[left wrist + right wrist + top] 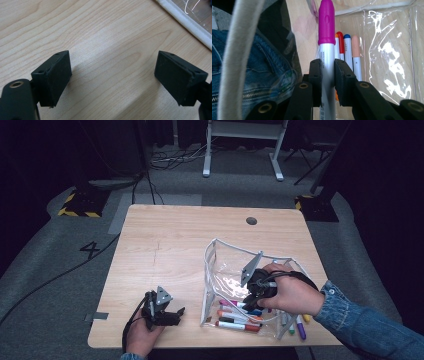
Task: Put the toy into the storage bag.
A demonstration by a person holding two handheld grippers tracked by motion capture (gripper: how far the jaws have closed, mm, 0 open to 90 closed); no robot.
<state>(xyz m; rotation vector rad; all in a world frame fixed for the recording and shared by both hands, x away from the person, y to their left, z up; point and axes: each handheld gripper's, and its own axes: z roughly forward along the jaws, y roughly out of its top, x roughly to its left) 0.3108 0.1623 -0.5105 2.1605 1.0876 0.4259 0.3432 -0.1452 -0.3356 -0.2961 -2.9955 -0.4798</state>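
Nearest the person, at about 7 o'clock on the table [165,235], the left gripper [172,315] rests with its jaws wide apart and nothing between them; in the left gripper view they frame bare wood, with the white edge of the pouch [185,22] at 1 o'clock

At 4 o'clock the right gripper [252,297] reaches down into the clear pouch [225,270], its pads [315,80] clamped tight on the barrel of a pink-capped marker [326,22], cap pointing away from the hand. Beyond it, on the pouch floor, lie an orange marker [336,47], a red one [340,45], a blue one [347,47] and a peach one [355,50], side by side. More markers [237,317] sit at the pouch's near end, and a purple marker [301,327] seems to lie at its right edge, though whether inside or out I cannot tell

The step looks like laying the pink marker in with the rest. To do it well, I'd keep it parallel to that row, lower it until the barrel rests on the plastic, then release, so it doesn't roll or bounce. The white rim [234,55] stands close on the left; mind it when backing out, and the idle left gripper could steady the pouch
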